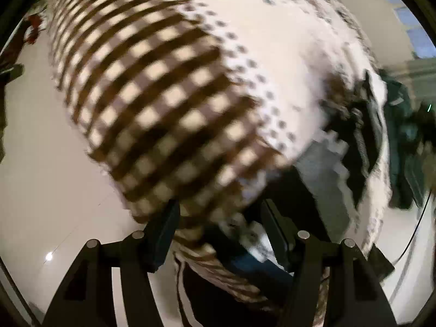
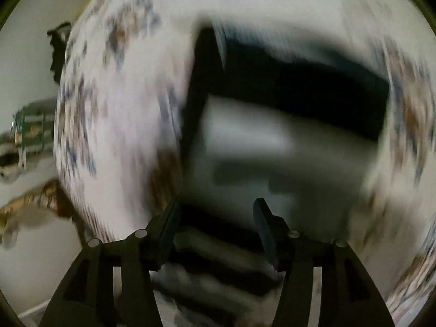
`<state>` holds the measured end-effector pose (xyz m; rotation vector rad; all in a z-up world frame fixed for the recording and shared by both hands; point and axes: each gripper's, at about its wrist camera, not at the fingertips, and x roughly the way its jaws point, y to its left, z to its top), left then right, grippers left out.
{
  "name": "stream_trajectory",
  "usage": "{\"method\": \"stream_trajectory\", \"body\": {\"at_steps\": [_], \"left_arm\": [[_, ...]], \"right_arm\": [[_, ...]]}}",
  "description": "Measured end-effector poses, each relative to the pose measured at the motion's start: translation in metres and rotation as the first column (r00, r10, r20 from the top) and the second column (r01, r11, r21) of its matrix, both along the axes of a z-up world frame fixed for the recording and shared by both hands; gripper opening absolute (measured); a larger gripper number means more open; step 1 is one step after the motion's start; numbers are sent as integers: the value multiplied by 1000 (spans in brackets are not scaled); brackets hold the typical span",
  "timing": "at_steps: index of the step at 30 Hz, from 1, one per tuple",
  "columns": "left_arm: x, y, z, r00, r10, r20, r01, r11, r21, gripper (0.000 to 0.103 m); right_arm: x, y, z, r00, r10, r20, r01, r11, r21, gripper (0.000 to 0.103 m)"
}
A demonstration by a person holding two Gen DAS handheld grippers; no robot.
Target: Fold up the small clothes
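The left gripper [image 1: 218,226] stands part-open over a brown checked garment [image 1: 152,103] lying on the white counter [image 1: 41,169], cloth between its fingers but ungripped. The right gripper [image 2: 215,218] gapes likewise. Blurred views: either could snag and undo the fold.

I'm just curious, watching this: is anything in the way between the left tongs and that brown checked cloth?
Nothing visible is. In the left wrist view the brown checked cloth lies right ahead of the open left tongs, and its lower edge already reaches between the two fingers. The picture is blurred, so I cannot tell whether they touch it.
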<state>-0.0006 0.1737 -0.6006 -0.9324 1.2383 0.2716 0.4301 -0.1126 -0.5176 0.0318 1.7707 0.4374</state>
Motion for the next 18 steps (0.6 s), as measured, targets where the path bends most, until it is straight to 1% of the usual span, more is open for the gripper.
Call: {"method": "stream_trajectory", "body": {"at_steps": [1,3,4,5,6,7,8,9,10,11,12,13,14,16,18], "left_arm": [[3,-8,1,1000,-27,13,28,999,-17,59],[14,-27,-7,995,-100,-5,100,994,-40,59],[20,-36,-11,991,-135,-12,134,990,-43,59],[26,-48,-16,986,-165,-30,165,986,-26,58],[31,-57,-21,982,-182,-45,182,983,-3,46],[32,-62,-22,980,-192,-44,193,981,14,29],[33,-67,-24,979,-197,-58,199,979,30,11],[33,-69,-24,980,-190,-57,193,981,37,11],[31,-70,-21,982,-183,-52,185,981,57,10],[31,-72,-19,982,-181,-51,185,980,71,9],[28,-73,-15,983,-177,-49,180,980,84,8],[27,-73,-13,984,-172,-56,177,980,91,8],[18,-68,-13,983,-169,-76,176,980,96,6],[11,-62,-10,979,-180,-95,188,979,78,7],[15,-62,7,973,-202,-109,209,976,60,14]], "right_arm": [[-30,-16,-9,999,-5,-50,5,1000,-1,57],[-97,-47,-34,988,-25,-150,26,1000,2,57],[-138,-63,-52,976,-41,-213,42,999,-2,57],[-165,-74,-65,964,-65,-257,68,998,2,57],[-196,-86,-81,946,-101,-307,106,994,-1,57],[-219,-92,-94,930,-131,-344,139,990,-2,57],[-247,-100,-109,905,-169,-389,185,983,2,57],[-269,-106,-120,885,-201,-419,224,975,6,57],[-292,-110,-132,862,-234,-450,265,964,5,55],[-310,-111,-140,843,-251,-475,290,957,9,44],[-325,-111,-145,832,-265,-487,315,949,21,5],[-341,-112,-148,831,-285,-478,336,942,23,7],[-348,-114,-148,844,-295,-448,336,942,12,7],[-355,-114,-146,865,-279,-416,307,952,-1,7],[-348,-111,-134,891,-237,-387,264,964,17,7]]}}
